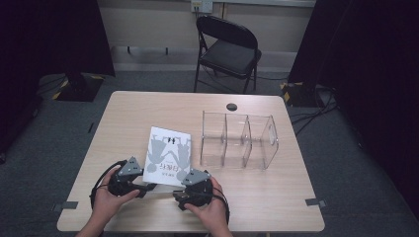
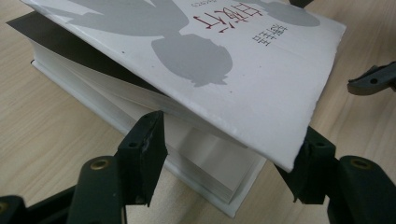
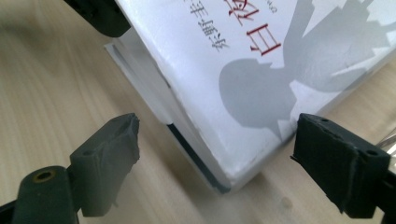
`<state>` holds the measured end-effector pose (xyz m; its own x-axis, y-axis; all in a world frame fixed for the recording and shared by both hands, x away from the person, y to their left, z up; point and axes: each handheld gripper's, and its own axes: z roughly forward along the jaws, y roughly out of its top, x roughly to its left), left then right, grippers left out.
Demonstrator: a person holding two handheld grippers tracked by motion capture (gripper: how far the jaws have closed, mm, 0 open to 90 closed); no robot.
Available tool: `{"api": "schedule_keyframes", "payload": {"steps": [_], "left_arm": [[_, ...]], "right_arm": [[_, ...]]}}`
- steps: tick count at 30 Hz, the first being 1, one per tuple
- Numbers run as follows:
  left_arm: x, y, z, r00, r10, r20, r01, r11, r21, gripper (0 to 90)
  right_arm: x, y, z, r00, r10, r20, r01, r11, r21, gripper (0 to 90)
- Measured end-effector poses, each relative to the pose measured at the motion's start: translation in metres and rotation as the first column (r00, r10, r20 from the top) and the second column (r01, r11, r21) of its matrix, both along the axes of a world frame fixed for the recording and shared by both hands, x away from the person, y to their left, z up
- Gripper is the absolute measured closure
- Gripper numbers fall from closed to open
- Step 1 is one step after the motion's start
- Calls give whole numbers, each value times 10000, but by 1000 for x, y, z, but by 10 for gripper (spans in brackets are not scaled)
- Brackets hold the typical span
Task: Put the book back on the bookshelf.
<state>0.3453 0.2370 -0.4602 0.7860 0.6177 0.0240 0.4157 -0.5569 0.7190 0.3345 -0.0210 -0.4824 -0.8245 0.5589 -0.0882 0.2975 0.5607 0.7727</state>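
Hands at the near table edge hold 2 grippers. The left gripper (image 1: 143,186) has its jaws half open about the lifted front cover of the white paperback book (image 1: 168,155), apparently clamping it. The right gripper (image 1: 179,194) stands wide open, jaws straddling the book's near corner without touching. Beyond lies a clear 3-compartment acrylic organiser (image 1: 239,140).

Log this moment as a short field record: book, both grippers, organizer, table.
book: white paperback book with grey silhouette figures and red characters, near edge of table, front cover lifted off the page block
left gripper: left gripper at the book's near left corner, jaws on either side of the corner; grip cannot be judged
right gripper: right gripper at the near right corner, jaws open, pads clear of the book
organizer: clear plastic three-compartment organizer, right of book, empty
table: light wooden table
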Motion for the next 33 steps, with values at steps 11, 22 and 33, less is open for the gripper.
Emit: {"api": "schedule_keyframes", "payload": {"steps": [11,22,33], "left_arm": [[1,0,2,9999,-102,10,101,9999,123,371],[2,-4,3,9994,-245,-235,234,9987,-457,377],[3,-6,7,9994,-311,-180,305,9991,-307,378]], "right_arm": [[3,12,10,9991,102,421,-100,9999,-68,139],[6,28,8,9932,127,1158,-62,9984,-562,141],[5,33,4,9822,189,1868,21,9937,-1118,139]]}}
